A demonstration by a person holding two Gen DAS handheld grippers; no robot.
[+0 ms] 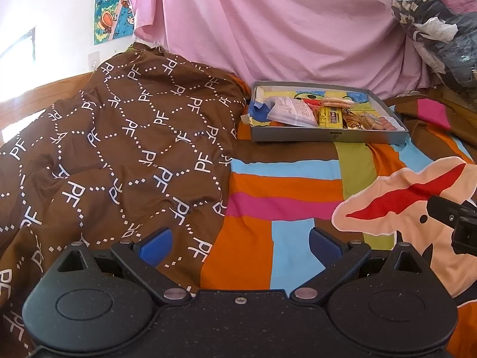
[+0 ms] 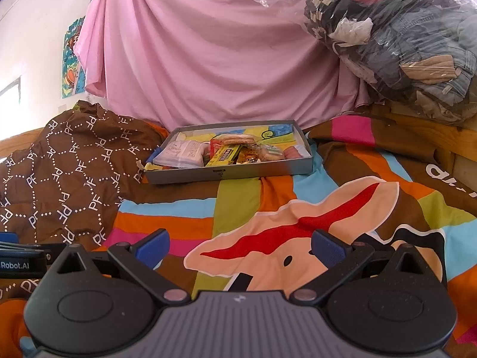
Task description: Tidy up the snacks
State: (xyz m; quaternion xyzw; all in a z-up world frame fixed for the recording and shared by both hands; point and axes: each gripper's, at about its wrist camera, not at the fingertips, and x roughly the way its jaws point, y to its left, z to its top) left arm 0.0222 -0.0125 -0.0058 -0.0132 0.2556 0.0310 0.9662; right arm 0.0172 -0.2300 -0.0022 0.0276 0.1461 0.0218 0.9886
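Observation:
A shallow grey box (image 1: 328, 136) (image 2: 232, 173) rests on the bed ahead of both grippers. Inside lie a white wrapped pack (image 1: 293, 110) (image 2: 182, 152), a yellow bar (image 1: 330, 117) (image 2: 225, 155), round biscuits in clear wrap (image 1: 337, 102) (image 2: 238, 139) and other small packets (image 1: 369, 122) (image 2: 269, 153). My left gripper (image 1: 241, 246) is open and holds nothing, low over the bedspread, well short of the box. My right gripper (image 2: 241, 246) is likewise open with nothing between its blue pads, over the cartoon print. Part of the right gripper (image 1: 456, 217) shows at the left view's right edge.
A brown cloth with white "PF" print (image 1: 119, 155) (image 2: 65, 173) is bunched left of the box. A striped, colourful bedspread (image 1: 283, 203) (image 2: 268, 223) covers the bed. A pink sheet (image 1: 283, 24) (image 2: 208, 59) hangs behind. A clear bag of clothes (image 2: 402, 35) (image 1: 441, 24) sits at the back right.

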